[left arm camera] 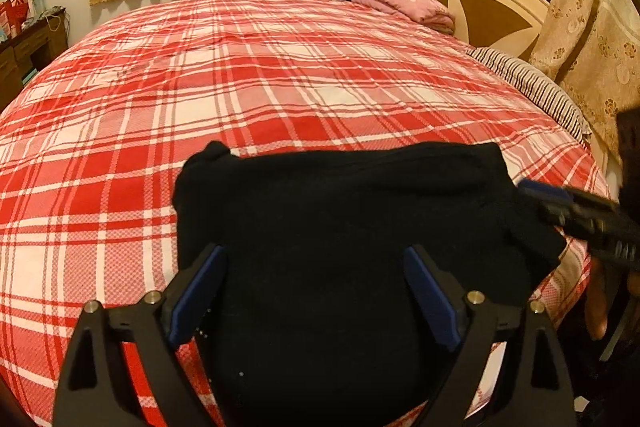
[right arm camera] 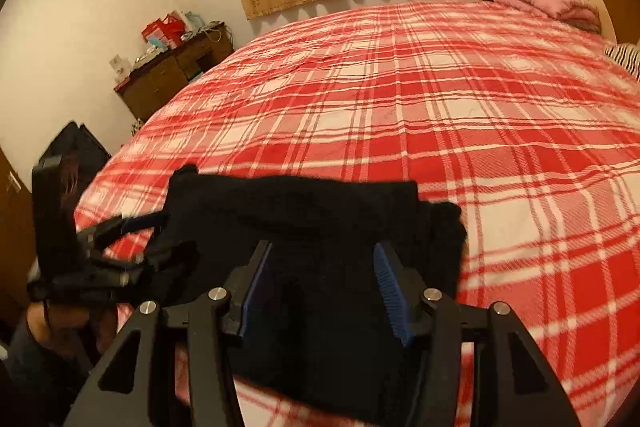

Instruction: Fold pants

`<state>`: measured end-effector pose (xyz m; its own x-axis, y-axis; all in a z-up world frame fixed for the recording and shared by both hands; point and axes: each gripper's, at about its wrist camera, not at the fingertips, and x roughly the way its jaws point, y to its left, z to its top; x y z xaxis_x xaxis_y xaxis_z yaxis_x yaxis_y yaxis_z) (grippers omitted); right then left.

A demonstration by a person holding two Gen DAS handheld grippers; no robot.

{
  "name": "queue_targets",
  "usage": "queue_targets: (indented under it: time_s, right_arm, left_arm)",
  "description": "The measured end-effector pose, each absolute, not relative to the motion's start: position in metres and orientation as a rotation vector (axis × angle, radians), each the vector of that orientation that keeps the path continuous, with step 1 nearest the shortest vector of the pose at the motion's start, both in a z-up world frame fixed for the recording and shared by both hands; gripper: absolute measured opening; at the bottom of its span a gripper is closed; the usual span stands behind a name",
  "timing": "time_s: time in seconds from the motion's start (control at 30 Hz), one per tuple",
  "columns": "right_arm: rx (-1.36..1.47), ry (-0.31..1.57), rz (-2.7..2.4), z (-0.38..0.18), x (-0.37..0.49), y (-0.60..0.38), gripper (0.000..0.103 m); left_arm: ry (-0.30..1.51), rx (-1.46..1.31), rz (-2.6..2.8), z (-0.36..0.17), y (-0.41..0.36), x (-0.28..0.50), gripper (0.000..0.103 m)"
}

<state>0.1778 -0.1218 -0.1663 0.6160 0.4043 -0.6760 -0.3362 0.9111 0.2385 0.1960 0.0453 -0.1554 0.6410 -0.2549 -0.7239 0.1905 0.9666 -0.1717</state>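
Observation:
The black pants [left arm camera: 340, 211] lie folded in a compact rectangle on the red plaid bedspread [left arm camera: 240, 75] near its front edge; they also show in the right wrist view [right arm camera: 320, 219]. My left gripper [left arm camera: 316, 259] is open and empty, its jaws spread above the near part of the pants. My right gripper [right arm camera: 322, 259] is open and empty over the pants' near right part. The right gripper shows at the pants' right edge in the left wrist view [left arm camera: 560, 203]. The left gripper shows at the pants' left edge in the right wrist view [right arm camera: 132, 227].
A folded pink blanket [left arm camera: 404, 3] and a striped pillow [left arm camera: 532, 87] lie by the cream headboard [left arm camera: 492, 7]. A brown desk with clutter [right arm camera: 176, 71] stands beyond the bed. Curtains [left arm camera: 592, 39] hang at the right. The plaid bedspread [right arm camera: 440, 107] stretches away behind the pants.

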Motion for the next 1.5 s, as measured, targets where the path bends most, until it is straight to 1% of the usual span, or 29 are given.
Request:
queue_targets:
  time_s: [0.07,0.17,0.3,0.43,0.53,0.63,0.7,0.77,0.83,1.0,1.17,1.37,1.5]
  right_arm:
    - [0.047,0.838,0.41,-0.177,0.171,-0.121,0.054]
    - [-0.001,0.811,0.402,-0.184,0.164,-0.119,0.054]
    - [0.049,0.811,0.428,-0.175,0.164,-0.124,0.054]
    - [0.101,0.734,0.45,-0.153,0.171,-0.136,0.054]
    - [0.126,0.707,0.506,-0.146,0.188,-0.138,0.054]
    - [0.158,0.771,0.526,-0.158,0.212,-0.137,0.054]
    - [0.137,0.875,0.475,-0.18,0.228,-0.134,0.054]
    - [0.13,0.84,0.487,-0.182,0.225,-0.135,0.054]
    - [0.123,0.832,0.488,-0.179,0.218,-0.137,0.054]
    - [0.176,0.8,0.422,-0.171,0.202,-0.163,0.054]
    - [0.21,0.845,0.395,-0.178,0.195,-0.181,0.054]
    - [0.241,0.903,0.423,-0.19,0.196,-0.182,0.054]
    - [0.251,0.922,0.412,-0.195,0.196,-0.183,0.056]
  left_arm:
    - [0.834,-0.083,-0.249,-0.155,0.045,0.195,0.093]
    - [0.84,-0.078,-0.233,-0.157,0.044,0.193,0.093]
    - [0.819,-0.086,-0.247,-0.149,0.039,0.185,0.093]
    - [0.785,-0.07,-0.294,-0.139,0.02,0.177,0.094]
    - [0.79,-0.041,-0.345,-0.143,-0.006,0.177,0.098]
    - [0.813,-0.011,-0.385,-0.152,-0.028,0.177,0.098]
    - [0.828,0.038,-0.407,-0.161,-0.044,0.174,0.099]
    - [0.826,0.116,-0.39,-0.17,-0.058,0.172,0.103]
    - [0.819,0.133,-0.388,-0.17,-0.059,0.17,0.103]
    - [0.799,0.06,-0.366,-0.151,-0.034,0.163,0.103]
    - [0.721,0.022,-0.234,-0.13,0.023,0.158,0.103]
    - [0.773,-0.105,-0.128,-0.145,0.094,0.167,0.103]
    - [0.805,-0.162,-0.136,-0.158,0.108,0.171,0.103]
